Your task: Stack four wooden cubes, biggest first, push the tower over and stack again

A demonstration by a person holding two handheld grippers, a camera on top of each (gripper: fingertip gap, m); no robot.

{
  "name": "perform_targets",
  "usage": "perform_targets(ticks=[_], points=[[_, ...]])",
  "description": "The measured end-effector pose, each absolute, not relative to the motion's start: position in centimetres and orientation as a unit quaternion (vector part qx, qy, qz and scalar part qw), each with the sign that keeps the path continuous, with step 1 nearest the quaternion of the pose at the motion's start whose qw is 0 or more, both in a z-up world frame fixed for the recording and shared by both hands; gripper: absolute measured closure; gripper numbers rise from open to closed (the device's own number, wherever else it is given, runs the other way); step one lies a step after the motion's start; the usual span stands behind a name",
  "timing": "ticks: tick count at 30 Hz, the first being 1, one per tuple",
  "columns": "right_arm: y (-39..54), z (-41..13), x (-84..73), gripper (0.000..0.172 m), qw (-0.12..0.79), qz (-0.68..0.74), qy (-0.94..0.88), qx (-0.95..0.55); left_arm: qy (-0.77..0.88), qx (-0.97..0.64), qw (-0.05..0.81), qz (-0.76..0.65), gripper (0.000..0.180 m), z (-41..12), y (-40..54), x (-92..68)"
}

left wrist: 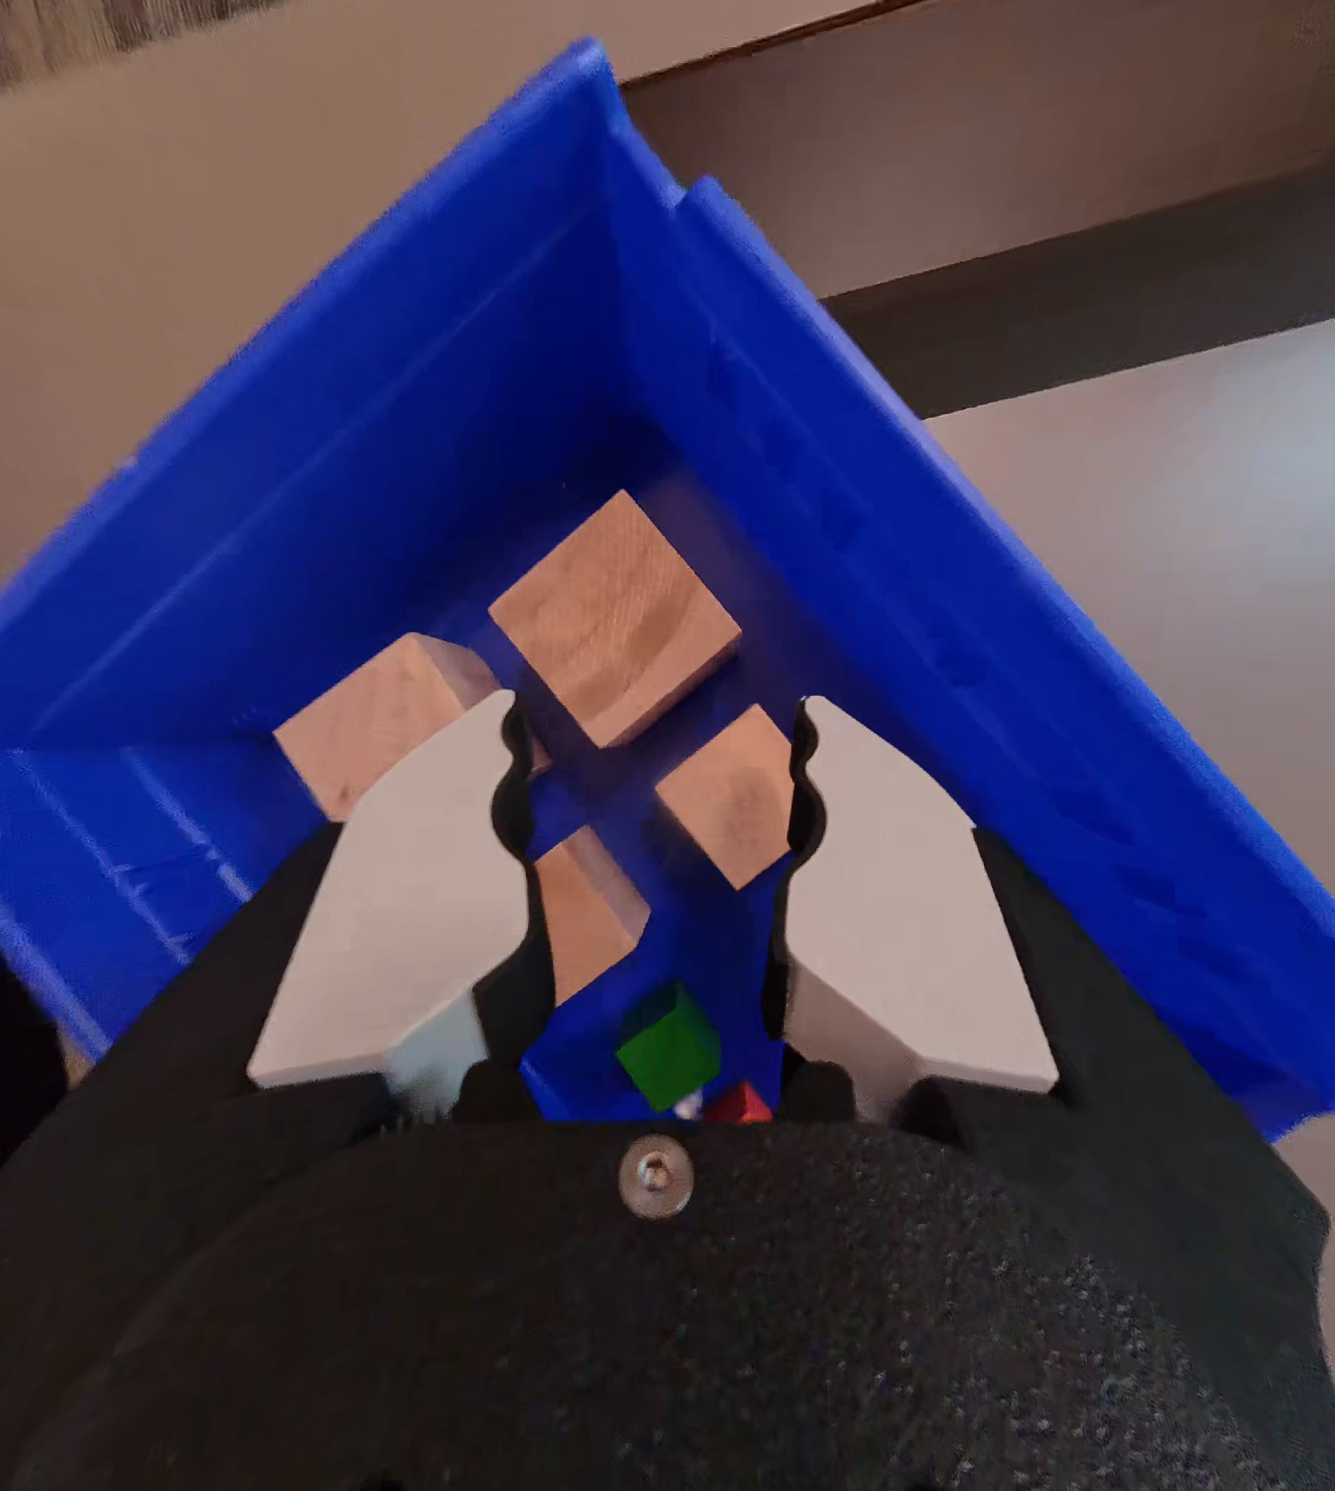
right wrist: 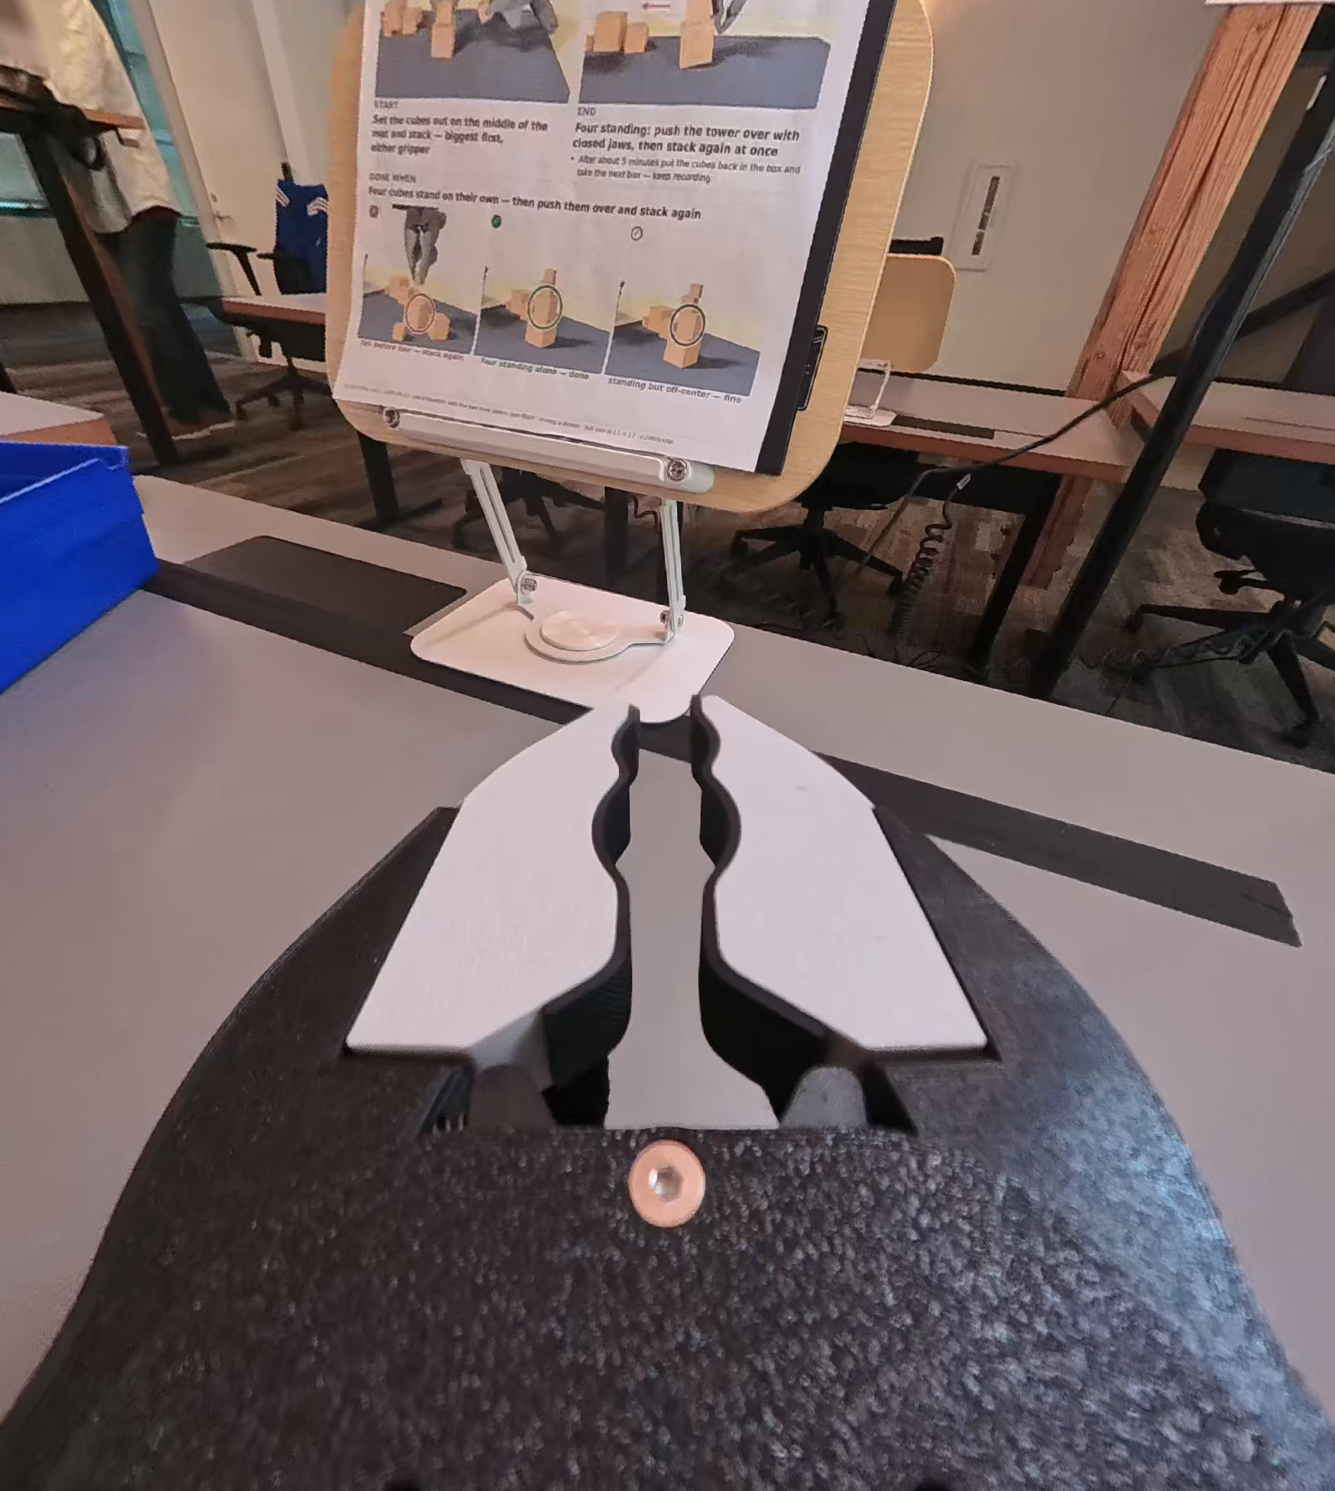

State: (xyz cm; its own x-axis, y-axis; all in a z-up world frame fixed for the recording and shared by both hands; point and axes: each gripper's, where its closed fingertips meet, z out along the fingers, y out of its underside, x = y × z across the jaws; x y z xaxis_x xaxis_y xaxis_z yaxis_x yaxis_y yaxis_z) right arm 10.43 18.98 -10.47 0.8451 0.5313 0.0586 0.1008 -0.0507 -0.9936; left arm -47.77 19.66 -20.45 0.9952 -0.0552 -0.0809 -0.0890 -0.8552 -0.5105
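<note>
In the left wrist view my left gripper [left wrist: 657, 710] is open and hovers over a blue plastic bin [left wrist: 406, 387], holding nothing. Several plain wooden cubes lie on the bin's floor: a large one [left wrist: 615, 617] just beyond the fingertips, one [left wrist: 373, 738] partly behind the left finger, a smaller one [left wrist: 728, 795] beside the right finger, and one [left wrist: 587, 908] between the fingers lower down. A small green block [left wrist: 668, 1045] and a red one [left wrist: 740, 1105] lie near the gripper's base. In the right wrist view my right gripper [right wrist: 665, 714] hangs over the grey table [right wrist: 164, 807], its fingers a narrow gap apart with nothing between them.
A white stand's base [right wrist: 567, 637] sits just beyond the right fingertips and carries a wooden board with a printed sheet [right wrist: 607, 202]. The blue bin [right wrist: 18, 549] stands at the table's left. Black strips [right wrist: 1051, 871] cross the table. Office chairs and desks stand behind. My hands' fingertips stand some 60 centimeters from each other.
</note>
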Motion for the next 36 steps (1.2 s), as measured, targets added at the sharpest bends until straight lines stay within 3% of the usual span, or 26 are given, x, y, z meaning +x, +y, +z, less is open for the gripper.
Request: perform_targets(ticks=[7,14,17,21,23,29,32,36], points=[[18.1,-11.4,12.0,0.159,0.645,0.172,-0.202,-0.717,-0.058,-0.962,0.263,0.053,0.111,-23.8,21.6,-48.5],[17.5,-11.6,12.4,0.16,0.644,0.173,-0.201,-0.718,-0.044,-0.956,0.269,0.105,0.119,-23.9,21.9,-49.1],[16.8,-11.1,12.9,0.16,0.651,0.168,-0.201,-0.712,-0.032,-0.937,0.328,0.113,0.121,-20.3,21.6,-48.5],[16.6,-11.0,13.7,0.16,0.657,0.17,-0.187,-0.71,0.056,-0.89,0.427,0.15,0.12,-10.5,19.2,-41.8],[16.8,-10.9,13.7,0.161,0.658,0.173,-0.181,-0.71,0.127,-0.884,0.443,0.079,0.12,-8.7,17.5,-33.5],[17.1,-11.6,14.5,0.162,0.652,0.142,-0.164,-0.726,0.302,-0.873,0.369,-0.105,0.121,-17.2,13.5,-9.9],[17.3,-11.7,15.3,0.163,0.653,0.135,-0.154,-0.729,0.325,-0.878,0.334,-0.108,0.121,-21.2,13.5,-4.0],[17.5,-12.3,15.7,0.164,0.65,0.139,-0.148,-0.733,0.324,-0.883,0.326,-0.092,0.121,-22.6,14.1,0.3]])
